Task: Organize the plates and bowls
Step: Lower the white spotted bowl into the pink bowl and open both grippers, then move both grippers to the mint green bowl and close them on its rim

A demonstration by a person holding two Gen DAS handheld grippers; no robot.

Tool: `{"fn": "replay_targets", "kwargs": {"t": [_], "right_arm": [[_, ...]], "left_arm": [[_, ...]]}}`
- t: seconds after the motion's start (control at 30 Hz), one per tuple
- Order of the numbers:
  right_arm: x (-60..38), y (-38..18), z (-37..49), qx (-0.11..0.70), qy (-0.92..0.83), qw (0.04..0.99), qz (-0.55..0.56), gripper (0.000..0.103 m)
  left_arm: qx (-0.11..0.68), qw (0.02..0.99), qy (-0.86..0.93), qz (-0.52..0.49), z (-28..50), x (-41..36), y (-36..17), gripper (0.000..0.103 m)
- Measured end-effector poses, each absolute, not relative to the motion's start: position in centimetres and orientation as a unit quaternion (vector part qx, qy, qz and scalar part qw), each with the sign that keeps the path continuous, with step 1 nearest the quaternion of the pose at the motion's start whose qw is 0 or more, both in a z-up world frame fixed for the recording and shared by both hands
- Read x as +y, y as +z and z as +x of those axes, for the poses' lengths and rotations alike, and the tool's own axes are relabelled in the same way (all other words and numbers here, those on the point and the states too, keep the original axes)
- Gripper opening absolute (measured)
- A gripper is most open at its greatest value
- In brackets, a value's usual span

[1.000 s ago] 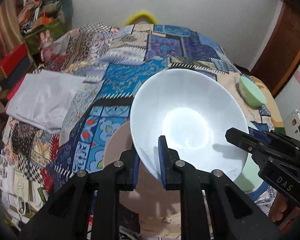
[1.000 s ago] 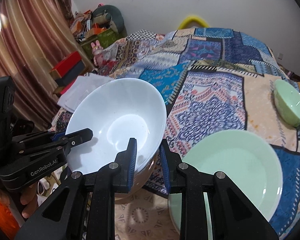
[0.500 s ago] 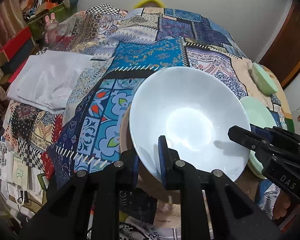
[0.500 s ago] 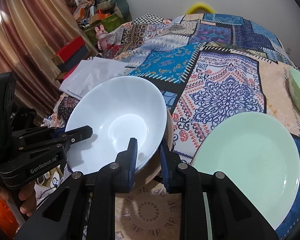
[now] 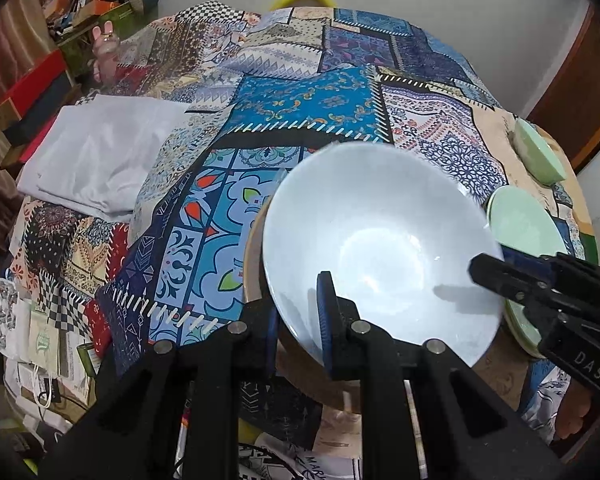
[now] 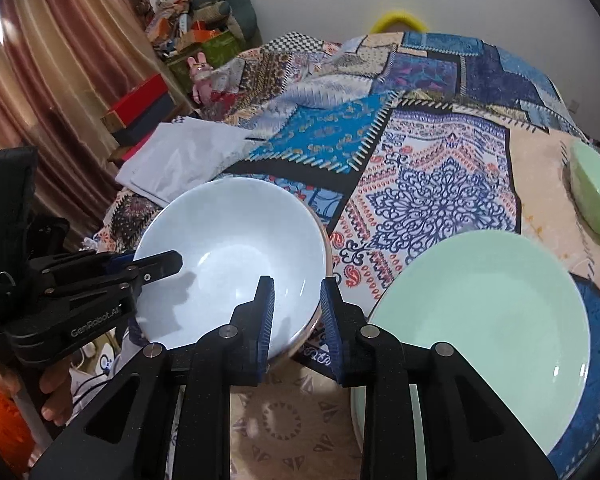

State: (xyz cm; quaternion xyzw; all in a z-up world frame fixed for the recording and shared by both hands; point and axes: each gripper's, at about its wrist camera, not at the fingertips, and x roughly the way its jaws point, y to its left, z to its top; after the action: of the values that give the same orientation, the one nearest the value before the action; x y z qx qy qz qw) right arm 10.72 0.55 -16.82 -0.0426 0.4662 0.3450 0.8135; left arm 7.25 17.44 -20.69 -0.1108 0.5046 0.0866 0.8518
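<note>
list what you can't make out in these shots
- Tan dish, both views: white bowl covers all but its rim; plate or bowl unclear.
- Green bowl, both views: side-on, inside hidden.
- Green plate, left view: partly behind white bowl.

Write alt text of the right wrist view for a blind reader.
Two black hand-held grippers, the right gripper in front and the left gripper from the left, pinch the rim of a pale blue bowl over a patchwork bedspread. A green plate lies to its right, a green bowl beyond.
</note>
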Motion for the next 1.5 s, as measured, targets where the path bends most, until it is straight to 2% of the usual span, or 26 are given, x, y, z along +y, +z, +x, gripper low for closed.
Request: {"fn": "replay_targets", "kwargs": {"t": [0.23,0.4,0.43,0.6,0.87,0.97,1.1,1.3,1.5], "right_arm": [[-0.9,-16.2,11.1,0.46,0.338,0.82,-0.042,0.024],[-2.5,-15.8,11.4,0.458,0.333,0.824,-0.032,0.029],[-2.8,-15.6,11.4,0.455,0.332,0.825,-0.031,0.031],[-5.0,-14.1,11.9,0.436,0.321,0.84,-0.023,0.041],[-9.9,-11.3,13.5,0.399,0.278,0.873,-0.021,0.062],[-12.0,-10.5,14.5,0.391,0.257,0.884,-0.015,0.064],[-14.7,-10.0,16.2,0.388,0.225,0.894,-0.012,0.065],[-18.8,-10.2,19.1,0.389,0.161,0.907,-0.018,0.066],[-22.3,-11.6,22.0,0.397,0.103,0.912,-0.009,0.066]], "left_arm": [[0.497,0.86,0.103,-0.063,7.3,16.2,-19.7,0.017],[0.497,0.859,0.108,-0.065,7.2,16.4,-19.2,0.022],[0.495,0.859,0.111,-0.065,7.2,16.4,-19.0,0.024],[0.464,0.876,0.114,-0.06,7.3,16.0,-16.2,0.047],[0.418,0.902,0.091,-0.06,8.5,12.8,-12.1,0.067],[0.399,0.912,0.079,-0.057,9.4,11.1,-10.9,0.073],[0.381,0.922,0.054,-0.051,11.5,8.9,-9.8,0.088],[0.381,0.923,0.017,-0.046,15.2,6.0,-9.5,0.094],[0.388,0.921,-0.007,-0.041,19.1,3.9,-9.9,0.094]]}}
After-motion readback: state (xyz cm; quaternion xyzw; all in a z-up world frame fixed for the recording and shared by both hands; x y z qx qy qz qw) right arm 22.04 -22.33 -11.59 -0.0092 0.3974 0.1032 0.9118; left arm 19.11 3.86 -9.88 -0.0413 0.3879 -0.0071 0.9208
